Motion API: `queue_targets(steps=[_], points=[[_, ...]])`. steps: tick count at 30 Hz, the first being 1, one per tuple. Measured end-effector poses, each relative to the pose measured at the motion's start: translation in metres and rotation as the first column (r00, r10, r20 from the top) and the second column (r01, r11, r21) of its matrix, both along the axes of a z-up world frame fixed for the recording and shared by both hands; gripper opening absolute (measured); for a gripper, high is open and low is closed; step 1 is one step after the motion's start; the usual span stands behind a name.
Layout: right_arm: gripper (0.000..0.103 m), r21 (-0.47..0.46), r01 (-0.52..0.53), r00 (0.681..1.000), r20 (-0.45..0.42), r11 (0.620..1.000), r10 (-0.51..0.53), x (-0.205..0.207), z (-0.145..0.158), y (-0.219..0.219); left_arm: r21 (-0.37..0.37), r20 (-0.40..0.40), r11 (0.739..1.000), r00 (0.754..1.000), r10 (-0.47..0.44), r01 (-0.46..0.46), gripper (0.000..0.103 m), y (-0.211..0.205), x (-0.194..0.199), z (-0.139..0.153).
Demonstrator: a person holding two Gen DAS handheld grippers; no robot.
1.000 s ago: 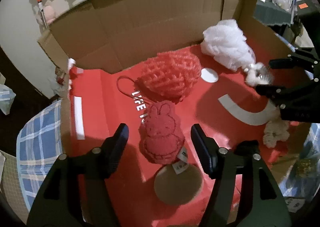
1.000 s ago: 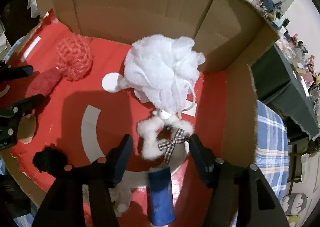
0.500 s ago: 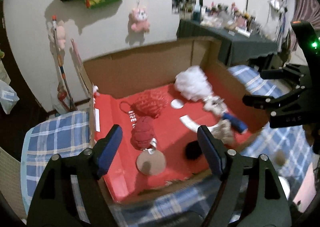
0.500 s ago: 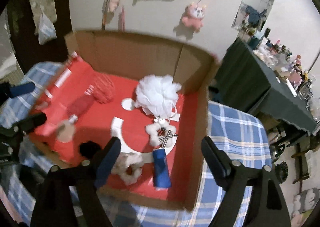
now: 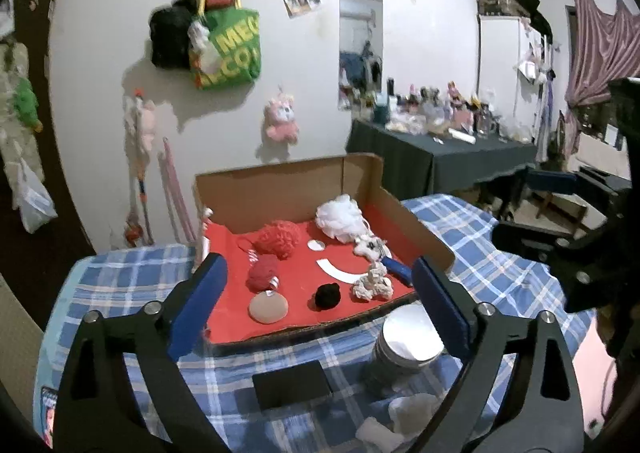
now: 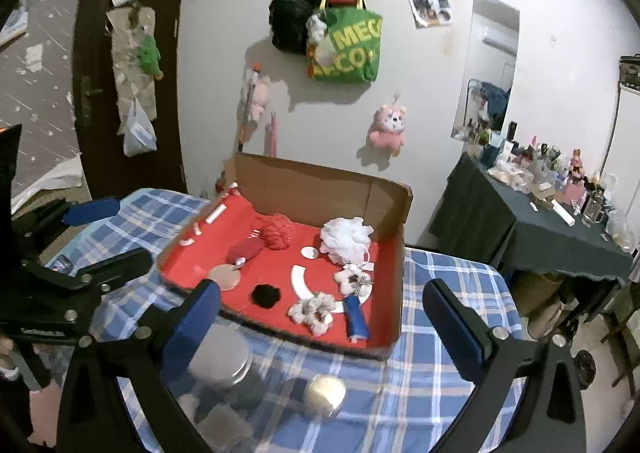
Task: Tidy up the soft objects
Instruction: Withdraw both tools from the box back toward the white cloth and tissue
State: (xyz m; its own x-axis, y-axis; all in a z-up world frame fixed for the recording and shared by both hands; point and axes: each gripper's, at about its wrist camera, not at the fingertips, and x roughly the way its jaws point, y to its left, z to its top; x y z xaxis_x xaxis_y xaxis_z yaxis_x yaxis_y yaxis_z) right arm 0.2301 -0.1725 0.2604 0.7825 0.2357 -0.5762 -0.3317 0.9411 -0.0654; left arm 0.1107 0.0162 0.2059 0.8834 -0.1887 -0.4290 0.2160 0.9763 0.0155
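Both hand-held grippers, left (image 5: pixel 320 293) and right (image 6: pixel 320 317), are hanging released and empty above the bed, well back from the cardboard box (image 6: pixel 396 253). The soft objects are lying ahead inside it: the red plush (image 5: pixel 262 273) toward the left hand-held gripper, the white scrunchie (image 6: pixel 314 311) toward the right.

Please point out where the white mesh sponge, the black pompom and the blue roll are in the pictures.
white mesh sponge (image 6: pixel 346 239), right wrist view, middle of its fluffy body.
black pompom (image 5: pixel 327 296), left wrist view, its centre.
blue roll (image 6: pixel 355 318), right wrist view, middle of its side.
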Motion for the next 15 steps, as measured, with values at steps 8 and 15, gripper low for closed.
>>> queue_targets(steps=[8, 15], points=[[0.103, 0.038, 0.037, 0.994, 0.103, 0.999, -0.041, -0.073, -0.01, -0.006, -0.009, 0.079, 0.999, 0.996, 0.039, -0.038, 0.095, -0.005, -0.054, -0.014], [0.103, 0.118, 0.06, 0.988, 0.135, 0.991, -0.076, -0.114, -0.026, -0.015, -0.036, 0.116, 0.997, 0.99, 0.079, -0.075, 0.099, -0.004, -0.086, -0.031]])
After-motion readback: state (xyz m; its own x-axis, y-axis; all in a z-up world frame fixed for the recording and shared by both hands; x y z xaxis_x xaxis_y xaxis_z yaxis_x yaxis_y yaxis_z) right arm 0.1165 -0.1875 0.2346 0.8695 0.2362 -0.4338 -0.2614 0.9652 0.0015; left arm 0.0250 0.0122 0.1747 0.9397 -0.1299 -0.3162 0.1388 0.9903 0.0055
